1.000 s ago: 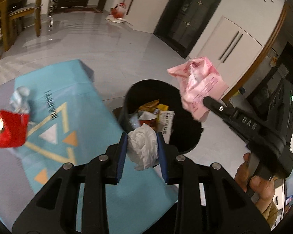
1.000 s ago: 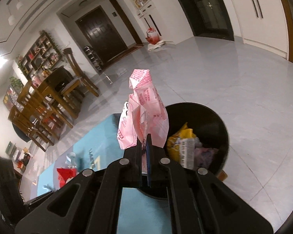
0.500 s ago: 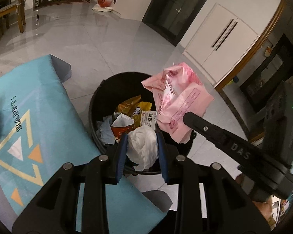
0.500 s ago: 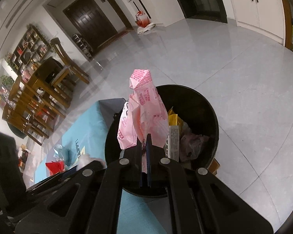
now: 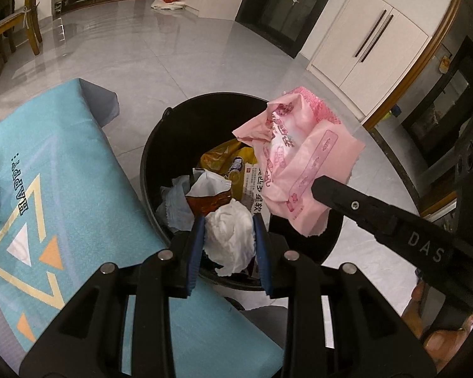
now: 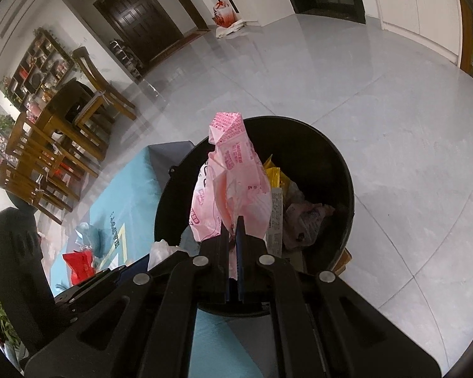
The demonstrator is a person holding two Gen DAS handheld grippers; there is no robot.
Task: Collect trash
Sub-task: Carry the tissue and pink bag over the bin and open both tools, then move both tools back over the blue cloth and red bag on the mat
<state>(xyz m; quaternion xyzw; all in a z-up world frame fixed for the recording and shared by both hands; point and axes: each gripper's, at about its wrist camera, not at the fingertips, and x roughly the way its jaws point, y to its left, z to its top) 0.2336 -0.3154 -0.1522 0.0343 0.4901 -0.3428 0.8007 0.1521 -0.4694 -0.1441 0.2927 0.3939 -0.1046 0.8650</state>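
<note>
My left gripper is shut on a crumpled white tissue and holds it over the near rim of a black trash bin. My right gripper is shut on a pink plastic wrapper, held above the bin. In the left wrist view the wrapper hangs over the bin's right half, with the right gripper's finger under it. The bin holds yellow, white and blue wrappers.
A teal tablecloth covers the table left of the bin. A red wrapper and a crumpled clear one lie on it. Wooden chairs stand beyond on the grey tile floor.
Both grippers have moved closer over the bin with their loads. The bin now fills more of both views. Both grips stay shut.
</note>
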